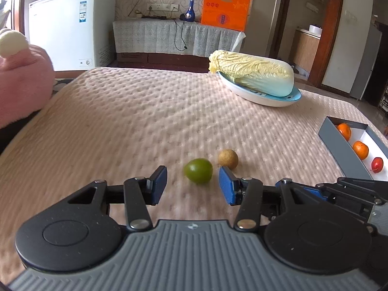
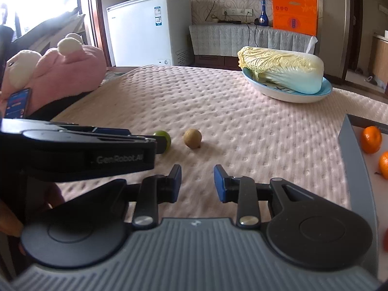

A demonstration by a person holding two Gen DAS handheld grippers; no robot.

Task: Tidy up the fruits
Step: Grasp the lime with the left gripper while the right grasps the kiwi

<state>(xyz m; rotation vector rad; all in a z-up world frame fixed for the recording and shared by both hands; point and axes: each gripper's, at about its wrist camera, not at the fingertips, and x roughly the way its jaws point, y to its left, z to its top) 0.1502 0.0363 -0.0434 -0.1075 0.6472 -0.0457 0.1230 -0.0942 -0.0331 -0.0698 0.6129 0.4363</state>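
In the right wrist view, the black body of the left gripper [image 2: 167, 143] covers most of the small round green fruit [image 2: 166, 137], while the frame's right edge slices through the lower of two orange mandarins [image 2: 384, 165] and leaves only a blurred red sliver [image 2: 385, 240] of another fruit in the shallow grey cardboard box [image 2: 351, 150]. In the left wrist view, the pink plush toy with cream ears [image 1: 21, 82] is cut by the left edge, the box's near end runs behind the right gripper [image 1: 322, 191], and the white chest freezer's blue label [image 1: 83, 12] is too small to read.
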